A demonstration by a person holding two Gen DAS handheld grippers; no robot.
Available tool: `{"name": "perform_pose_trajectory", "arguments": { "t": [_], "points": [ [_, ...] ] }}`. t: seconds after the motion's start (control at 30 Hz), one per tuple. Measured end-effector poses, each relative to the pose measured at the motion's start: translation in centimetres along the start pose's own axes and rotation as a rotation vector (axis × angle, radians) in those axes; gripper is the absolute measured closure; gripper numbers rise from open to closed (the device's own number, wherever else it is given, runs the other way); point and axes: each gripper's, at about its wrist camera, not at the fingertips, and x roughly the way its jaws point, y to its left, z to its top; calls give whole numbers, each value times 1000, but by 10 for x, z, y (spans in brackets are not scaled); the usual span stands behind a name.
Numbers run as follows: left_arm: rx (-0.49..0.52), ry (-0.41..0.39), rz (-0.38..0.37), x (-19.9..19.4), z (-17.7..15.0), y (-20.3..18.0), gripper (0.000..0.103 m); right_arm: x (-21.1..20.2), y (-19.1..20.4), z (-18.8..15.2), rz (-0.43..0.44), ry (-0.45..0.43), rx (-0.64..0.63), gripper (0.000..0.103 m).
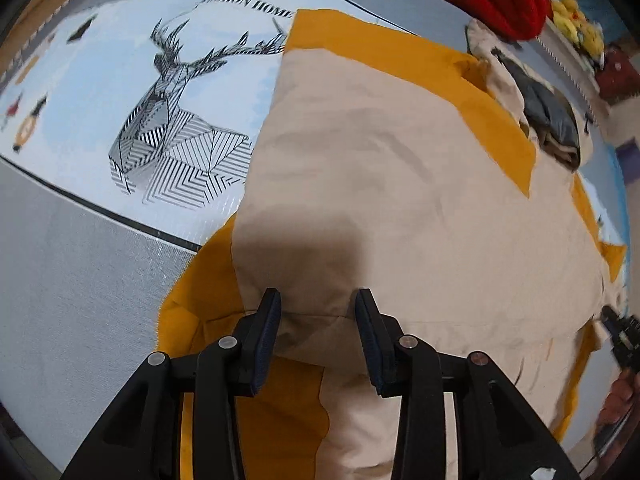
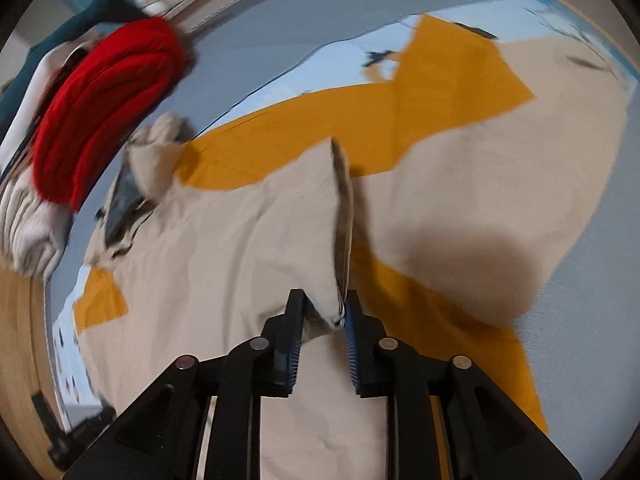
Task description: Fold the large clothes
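A large beige and mustard-yellow garment lies spread on a mat, with beige panels folded over the yellow. My left gripper is open, its fingers hovering just above a beige fold near the garment's near edge, holding nothing. My right gripper is shut on a lifted beige cuff or corner of the garment, which rises in a ridge from the fingers. The right gripper also shows at the far right of the left wrist view, blurred.
The garment lies on a grey mat with a light-blue panel printed with a striped deer. A red knitted item and folded white clothes lie beyond. A dark bundle rests near the collar. Wooden floor borders the mat.
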Motion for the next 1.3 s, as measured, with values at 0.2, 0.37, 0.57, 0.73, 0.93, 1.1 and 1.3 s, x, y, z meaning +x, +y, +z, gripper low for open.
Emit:
{"name": "perform_pose_trajectory", "arguments": {
  "t": [0.2, 0.37, 0.57, 0.73, 0.93, 1.1, 1.3],
  "points": [
    [-17, -52, -72, -14, 3, 4, 67, -12, -17, 9, -19, -73, 78, 80],
    [-70, 36, -64, 11, -1, 18, 67, -10, 4, 5, 119, -81, 10, 80],
    [-6, 2, -59, -2, 0, 7, 68, 32, 7, -3, 94, 75, -12, 80],
    [1, 45, -29, 5, 0, 9, 68, 31, -8, 1, 11, 69, 8, 80],
    [39, 67, -16, 11, -6, 0, 66, 28, 1, 0, 7, 57, -43, 79],
    [57, 2, 5, -6, -8, -9, 66, 26, -11, 2, 6, 76, 17, 79],
    [145, -102, -23, -41, -20, -33, 66, -18, -5, 11, 2, -95, -66, 79]
  ]
}}
